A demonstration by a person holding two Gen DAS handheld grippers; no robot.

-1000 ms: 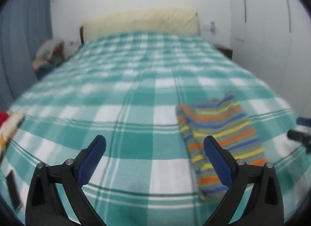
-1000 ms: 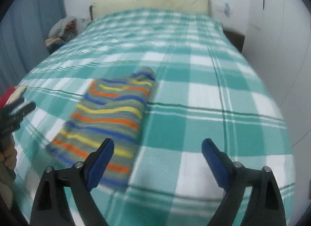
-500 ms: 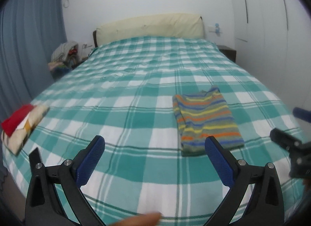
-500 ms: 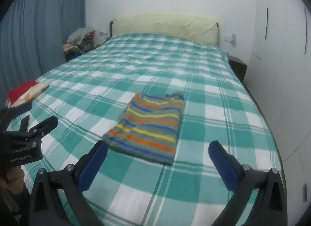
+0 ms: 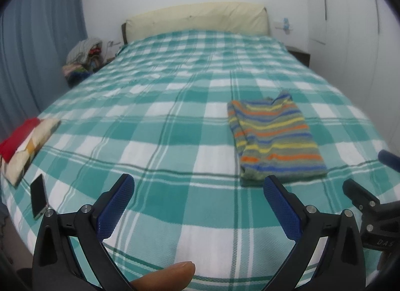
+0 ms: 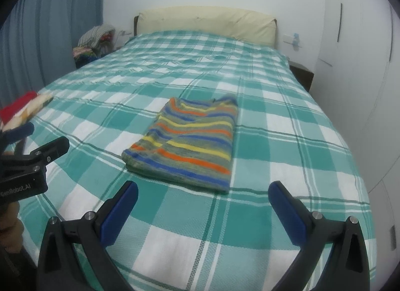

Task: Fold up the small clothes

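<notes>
A folded striped garment in grey, orange, yellow and blue lies flat on the green-and-white checked bed; it also shows in the right wrist view. My left gripper is open and empty, above the bed's near edge, to the left of the garment and short of it. My right gripper is open and empty, just in front of the garment's near hem, not touching it. Each gripper shows at the edge of the other's view.
A red and cream folded cloth lies at the bed's left edge, with a phone near it. A heap of clothes sits beside the bed at the back left. A cream headboard and white wardrobe bound the room.
Both grippers have pulled back and up from the garment towards the foot of the bed. The garment lies still and folded. Both stay open.
</notes>
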